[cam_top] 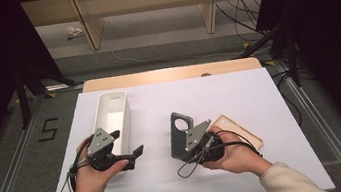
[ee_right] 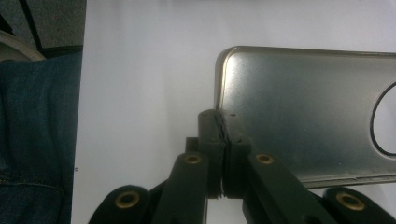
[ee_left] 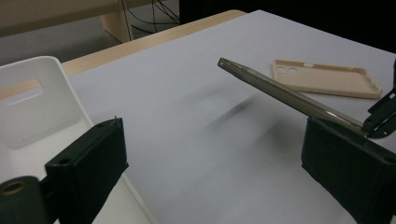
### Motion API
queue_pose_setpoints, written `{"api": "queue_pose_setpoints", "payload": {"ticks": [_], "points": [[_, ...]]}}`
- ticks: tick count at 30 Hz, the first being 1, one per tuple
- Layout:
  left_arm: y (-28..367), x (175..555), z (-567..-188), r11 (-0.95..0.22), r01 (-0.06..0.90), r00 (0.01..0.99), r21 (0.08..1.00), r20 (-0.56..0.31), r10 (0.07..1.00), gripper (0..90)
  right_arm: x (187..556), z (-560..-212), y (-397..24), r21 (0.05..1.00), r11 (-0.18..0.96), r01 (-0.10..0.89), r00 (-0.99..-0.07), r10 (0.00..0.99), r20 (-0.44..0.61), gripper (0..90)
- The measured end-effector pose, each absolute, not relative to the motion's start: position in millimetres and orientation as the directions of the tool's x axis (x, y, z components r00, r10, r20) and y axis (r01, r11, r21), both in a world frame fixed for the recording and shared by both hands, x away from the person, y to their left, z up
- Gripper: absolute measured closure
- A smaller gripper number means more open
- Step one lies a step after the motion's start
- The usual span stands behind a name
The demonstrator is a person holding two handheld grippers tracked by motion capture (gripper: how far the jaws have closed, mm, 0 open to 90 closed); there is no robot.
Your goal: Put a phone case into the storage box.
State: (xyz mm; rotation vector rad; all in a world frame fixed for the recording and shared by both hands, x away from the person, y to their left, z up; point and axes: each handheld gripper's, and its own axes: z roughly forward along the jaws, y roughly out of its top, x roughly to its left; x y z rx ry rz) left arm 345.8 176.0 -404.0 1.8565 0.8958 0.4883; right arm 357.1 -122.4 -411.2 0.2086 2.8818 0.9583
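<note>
Desk (cam_top: pixel 259 93): white top, wood far edge | floor: grey, "5" (cam_top: pixel 48 129) taped | right tongs (ee_right: pixel 224 140): clamped on grey phone case (cam_top: pixel 180 134), raised | left tongs (cam_top: pixel 127 145): wide, empty, beside white bin (cam_top: pixel 110 115) | beige case (ee_left: pixel 327 78): flat

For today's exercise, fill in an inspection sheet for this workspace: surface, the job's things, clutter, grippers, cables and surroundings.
Surface: white table top, bare in the middle.
Job's things: dark grey phone case with a round camera hole, held tilted above the table; beige phone case lying flat; white plastic bin.
Clutter: nothing seen.
Grippers: right gripper shut on the grey case's edge; left gripper open, nothing between its jaws.
Cables: black cable trailing from the left gripper.
Surroundings: grey floor, wooden shelf legs, cables beyond the table.
</note>
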Motion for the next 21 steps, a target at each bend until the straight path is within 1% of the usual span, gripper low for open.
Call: {"api": "queue_pose_setpoints", "payload": {"ticks": [5, 11, 21], "points": [[159.8, 364.4, -392.5, -0.260, 0.392, 0.658, 0.883, -0.071, 0.750, 9.2, 355.0, -410.1, -125.8, 0.607, 0.788, 0.101, -0.985, 0.165, -0.050, 89.4], [134.2, 385.7, -380.3, -0.315, 0.411, 0.692, 0.855, -0.068, 0.718, 9.5, 353.0, -407.0, -131.1, 0.617, 0.780, 0.100, -0.983, 0.174, -0.060, 89.4], [100.4, 414.5, -376.6, -0.365, 0.465, 0.702, 0.807, -0.085, 0.707, 10.9, 348.5, -403.2, -134.3, 0.625, 0.775, 0.096, -0.982, 0.177, -0.069, 89.4]]}}
